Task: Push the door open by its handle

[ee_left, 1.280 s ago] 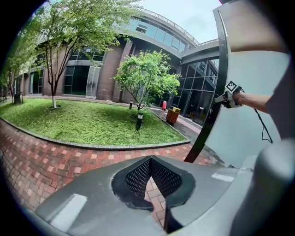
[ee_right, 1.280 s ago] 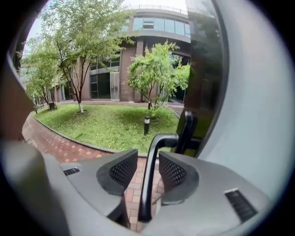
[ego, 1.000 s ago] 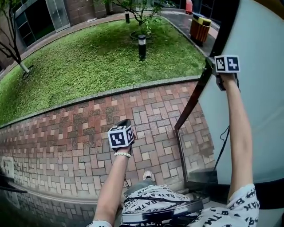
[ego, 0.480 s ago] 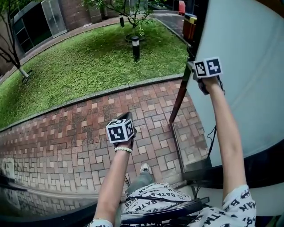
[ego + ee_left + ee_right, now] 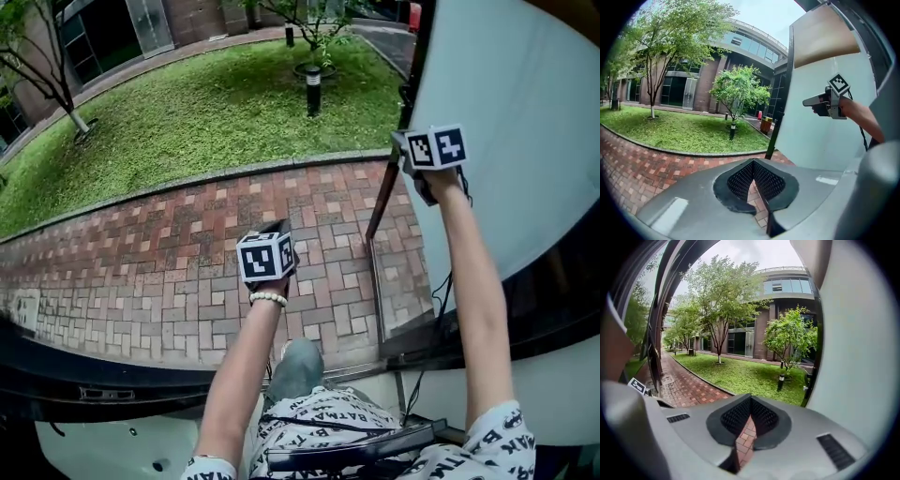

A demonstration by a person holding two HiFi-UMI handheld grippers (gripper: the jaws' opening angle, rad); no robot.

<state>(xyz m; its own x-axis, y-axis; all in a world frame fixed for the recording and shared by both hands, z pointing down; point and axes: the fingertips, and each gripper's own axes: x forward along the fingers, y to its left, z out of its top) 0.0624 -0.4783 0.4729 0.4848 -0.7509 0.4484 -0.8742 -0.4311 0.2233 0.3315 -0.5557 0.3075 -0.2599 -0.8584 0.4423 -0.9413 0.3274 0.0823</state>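
Reading "BATMA", printed clothing shows below the pale door.

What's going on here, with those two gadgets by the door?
A person stands in a doorway with a gripper in each hand. The right gripper is raised beside the white door, close to its dark edge; whether it touches the door is not clear. The left gripper is held out in front, over the brick path. Both grippers are shut and empty. The door stands open onto the path and a lawn.
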